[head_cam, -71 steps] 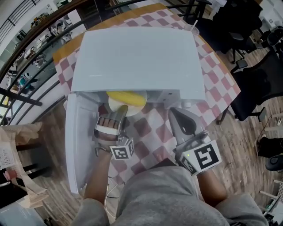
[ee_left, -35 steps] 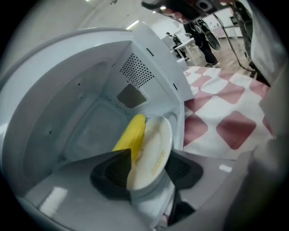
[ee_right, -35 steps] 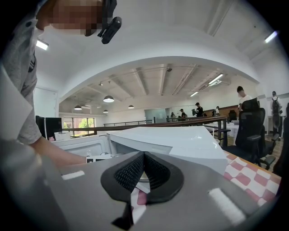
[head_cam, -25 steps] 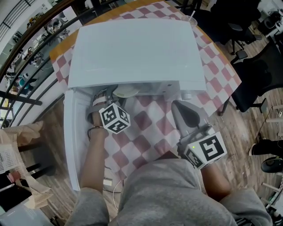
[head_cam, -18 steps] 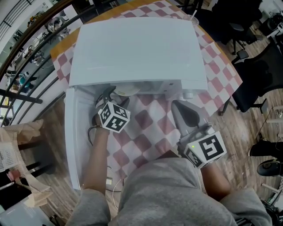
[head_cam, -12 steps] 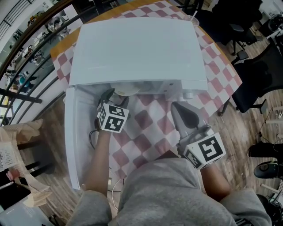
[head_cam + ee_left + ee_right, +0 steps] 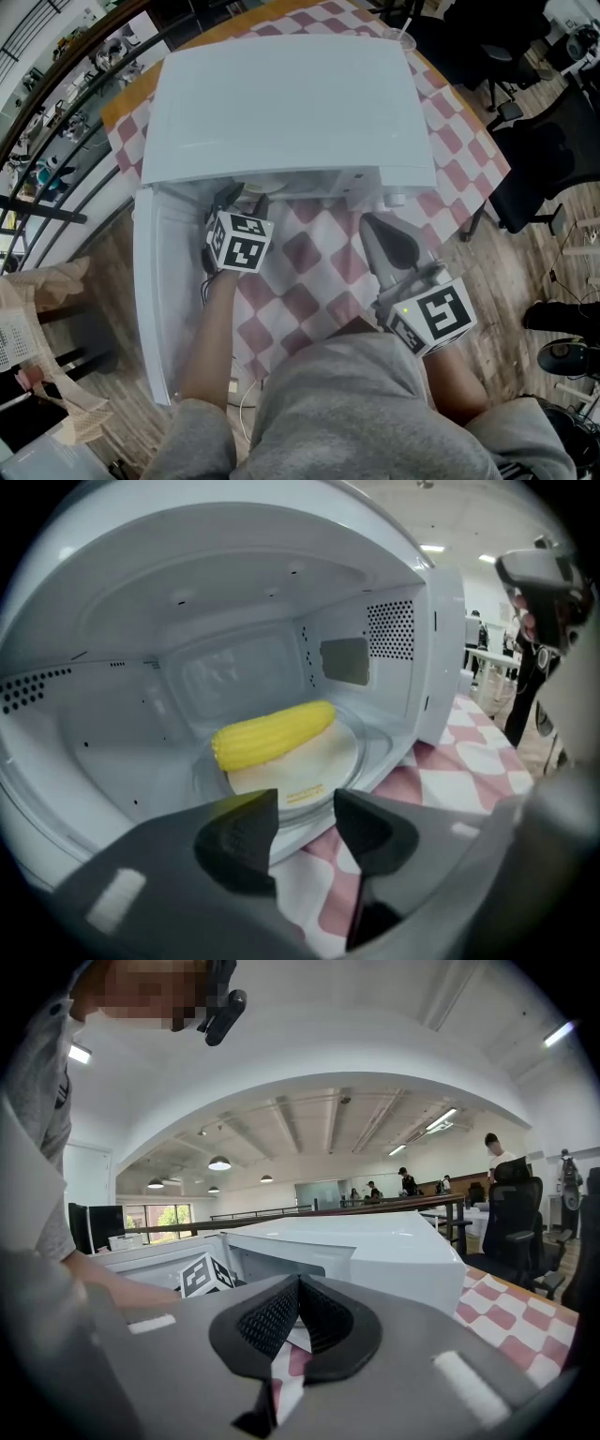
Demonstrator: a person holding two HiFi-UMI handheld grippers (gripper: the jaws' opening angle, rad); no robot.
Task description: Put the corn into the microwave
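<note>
A yellow corn cob point(image 7: 274, 734) lies on a white plate point(image 7: 314, 766) inside the white microwave point(image 7: 281, 103), on its glass turntable. The microwave door point(image 7: 159, 309) hangs open to the left. My left gripper point(image 7: 307, 810) hovers just in front of the opening, short of the plate. Its jaws have just been closing; a gap is left and nothing is between them. In the head view the left gripper point(image 7: 239, 199) points into the cavity mouth. My right gripper point(image 7: 375, 227) rests over the tablecloth, shut and empty, its pads point(image 7: 281, 1312) touching.
A red-and-white checked cloth point(image 7: 309, 281) covers the table under the microwave. A clear plastic cup point(image 7: 405, 37) stands at the far table edge. Black office chairs point(image 7: 553, 178) stand to the right, a railing and a paper bag point(image 7: 37, 309) to the left.
The plate with the corn went from the microwave's mouth to inside it. My left gripper then drew back a little from the opening and rolled. The right gripper kept still.
</note>
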